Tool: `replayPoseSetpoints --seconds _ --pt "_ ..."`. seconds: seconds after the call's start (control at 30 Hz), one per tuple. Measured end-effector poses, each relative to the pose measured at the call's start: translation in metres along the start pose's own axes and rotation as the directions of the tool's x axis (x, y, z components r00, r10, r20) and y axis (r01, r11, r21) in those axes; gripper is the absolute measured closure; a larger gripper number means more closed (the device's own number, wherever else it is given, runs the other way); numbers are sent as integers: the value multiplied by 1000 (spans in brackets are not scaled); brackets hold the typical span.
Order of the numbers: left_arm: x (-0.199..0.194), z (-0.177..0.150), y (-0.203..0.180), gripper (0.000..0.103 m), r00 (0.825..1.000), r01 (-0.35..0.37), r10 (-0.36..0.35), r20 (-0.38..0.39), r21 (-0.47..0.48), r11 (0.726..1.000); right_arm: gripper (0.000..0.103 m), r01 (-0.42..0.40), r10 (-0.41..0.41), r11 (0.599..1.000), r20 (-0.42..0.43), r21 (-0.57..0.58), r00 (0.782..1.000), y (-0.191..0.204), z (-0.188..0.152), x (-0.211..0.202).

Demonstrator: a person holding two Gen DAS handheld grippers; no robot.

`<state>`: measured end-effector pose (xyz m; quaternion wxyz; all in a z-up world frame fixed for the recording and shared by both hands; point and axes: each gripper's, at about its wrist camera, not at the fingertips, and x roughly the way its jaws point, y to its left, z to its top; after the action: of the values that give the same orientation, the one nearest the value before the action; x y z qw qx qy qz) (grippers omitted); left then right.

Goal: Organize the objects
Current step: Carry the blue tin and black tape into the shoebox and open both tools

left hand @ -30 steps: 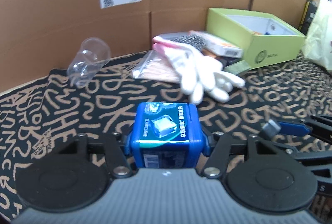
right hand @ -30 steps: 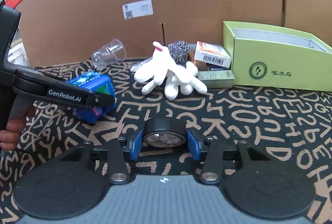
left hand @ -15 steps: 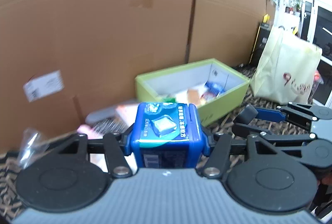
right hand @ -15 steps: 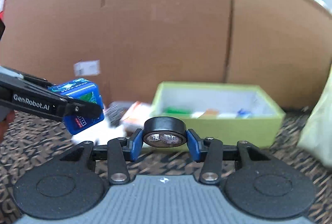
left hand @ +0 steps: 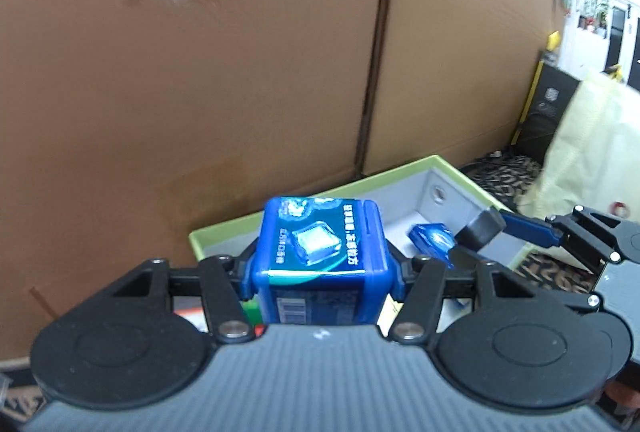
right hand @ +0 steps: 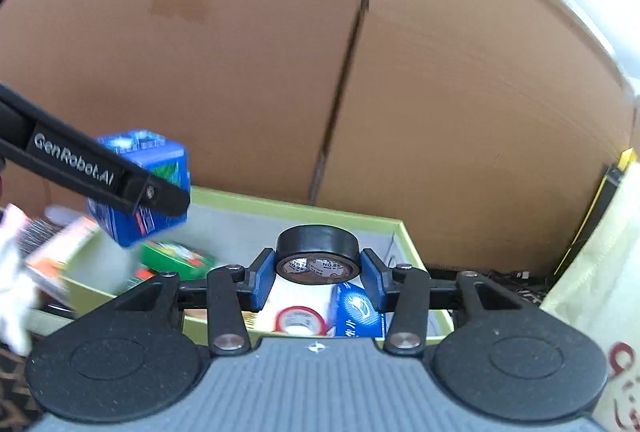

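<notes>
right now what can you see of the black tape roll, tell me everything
The tape roll is a black ring, glossy like plastic electrical tape, with a pale printed label inside its core. It sits tipped with the hole facing the camera, pinched at its two sides between the blue fingers of the right gripper. It hangs in the air over the open green box, clear of the items lying inside. In the left wrist view it shows edge-on above the box.

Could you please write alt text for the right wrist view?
The right gripper holds a black roll of tape over an open green cardboard box of small items. At left, the left gripper carries a blue plastic container.
</notes>
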<state>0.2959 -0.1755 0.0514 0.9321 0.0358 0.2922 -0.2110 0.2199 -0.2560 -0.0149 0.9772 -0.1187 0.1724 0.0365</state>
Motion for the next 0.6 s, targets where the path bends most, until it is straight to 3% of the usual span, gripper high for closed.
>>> replayPoseSetpoints --seconds 0.33,0.37,0.4,0.43,0.6 --pt "64 1 6 43 998 -39 38 -45 -10 999 53 -29 33 999 -116 38 993 -17 -1 75" --pt "66 0 7 27 999 -33 33 -42 -15 999 50 -28 33 999 -126 41 991 -16 -2 79" --pt "65 -2 9 9 999 -34 33 -37 -27 999 39 -32 37 999 -145 39 989 -16 -2 83" --pt "61 -3 12 2 999 -44 44 -19 -44 998 35 -36 41 999 -162 34 986 -16 -3 86" --pt "15 -10 23 0 998 -21 26 65 -79 997 30 30 -24 998 -106 59 994 -25 -2 55"
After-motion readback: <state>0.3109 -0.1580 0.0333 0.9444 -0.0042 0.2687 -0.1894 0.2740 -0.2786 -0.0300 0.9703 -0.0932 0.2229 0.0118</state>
